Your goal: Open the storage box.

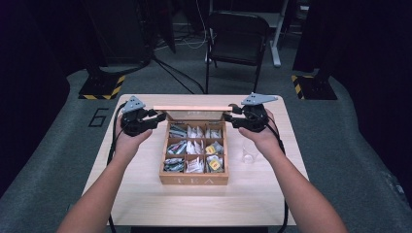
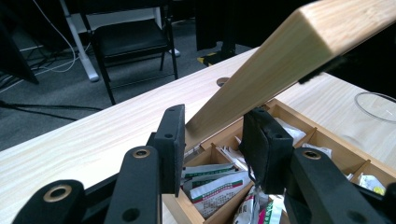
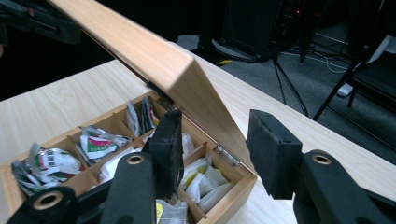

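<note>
I have the left gripper [image 2: 212, 140] clamped on the lid [image 1: 192, 108], its long axis running across to my right gripper [image 3: 212, 144], whose 2 jaws straddle the other end, unclenched.

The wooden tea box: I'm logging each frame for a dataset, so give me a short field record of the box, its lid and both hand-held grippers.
box: light wooden tea box, nine compartments of tea packets
lid: flat wooden lid, raised on its rear hinge
left hand-held gripper: shut on lid's end
right hand-held gripper: jaws astride lid's other end, pads apart from the wood
nearby: clear glass right of box
surface: pale wooden table
</note>
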The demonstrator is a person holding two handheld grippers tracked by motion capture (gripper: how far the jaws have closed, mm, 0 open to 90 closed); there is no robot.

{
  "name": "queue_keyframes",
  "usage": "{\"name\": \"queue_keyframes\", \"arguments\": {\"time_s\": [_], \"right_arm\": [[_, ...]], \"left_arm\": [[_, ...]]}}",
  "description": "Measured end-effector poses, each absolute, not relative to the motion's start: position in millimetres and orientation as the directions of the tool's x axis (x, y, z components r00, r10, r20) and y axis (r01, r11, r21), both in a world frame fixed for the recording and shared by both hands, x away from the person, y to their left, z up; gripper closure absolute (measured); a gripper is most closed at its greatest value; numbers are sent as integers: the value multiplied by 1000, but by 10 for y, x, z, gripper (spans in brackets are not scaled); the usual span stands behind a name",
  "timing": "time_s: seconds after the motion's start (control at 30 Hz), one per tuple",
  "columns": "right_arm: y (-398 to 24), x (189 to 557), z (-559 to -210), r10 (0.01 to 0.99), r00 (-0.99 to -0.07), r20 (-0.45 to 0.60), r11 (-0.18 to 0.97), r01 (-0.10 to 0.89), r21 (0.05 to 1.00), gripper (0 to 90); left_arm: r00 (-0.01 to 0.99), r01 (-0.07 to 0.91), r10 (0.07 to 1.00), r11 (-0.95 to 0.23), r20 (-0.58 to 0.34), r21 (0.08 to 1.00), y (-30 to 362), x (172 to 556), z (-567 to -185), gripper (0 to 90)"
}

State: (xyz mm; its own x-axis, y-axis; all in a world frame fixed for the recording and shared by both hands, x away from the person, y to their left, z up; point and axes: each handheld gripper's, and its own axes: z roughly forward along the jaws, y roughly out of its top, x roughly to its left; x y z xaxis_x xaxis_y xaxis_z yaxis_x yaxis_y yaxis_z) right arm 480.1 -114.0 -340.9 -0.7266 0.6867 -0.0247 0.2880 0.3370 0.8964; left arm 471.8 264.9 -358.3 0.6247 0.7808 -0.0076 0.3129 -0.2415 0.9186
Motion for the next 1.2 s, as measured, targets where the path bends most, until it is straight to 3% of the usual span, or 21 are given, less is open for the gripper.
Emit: {"name": "queue_keyframes", "arguments": {"time_s": [0.63,1.2], "right_arm": [[-1090,5094,-3608,717,-697,-17,329,317,890,550],[-1036,5281,-3703,739,-674,-6,310,331,891,607]], "left_arm": [[617,311,787,-222,-19,924,2653,4896,-3513,612],[612,305,790,-220,-14,927,2643,5021,-3473,620]]}}
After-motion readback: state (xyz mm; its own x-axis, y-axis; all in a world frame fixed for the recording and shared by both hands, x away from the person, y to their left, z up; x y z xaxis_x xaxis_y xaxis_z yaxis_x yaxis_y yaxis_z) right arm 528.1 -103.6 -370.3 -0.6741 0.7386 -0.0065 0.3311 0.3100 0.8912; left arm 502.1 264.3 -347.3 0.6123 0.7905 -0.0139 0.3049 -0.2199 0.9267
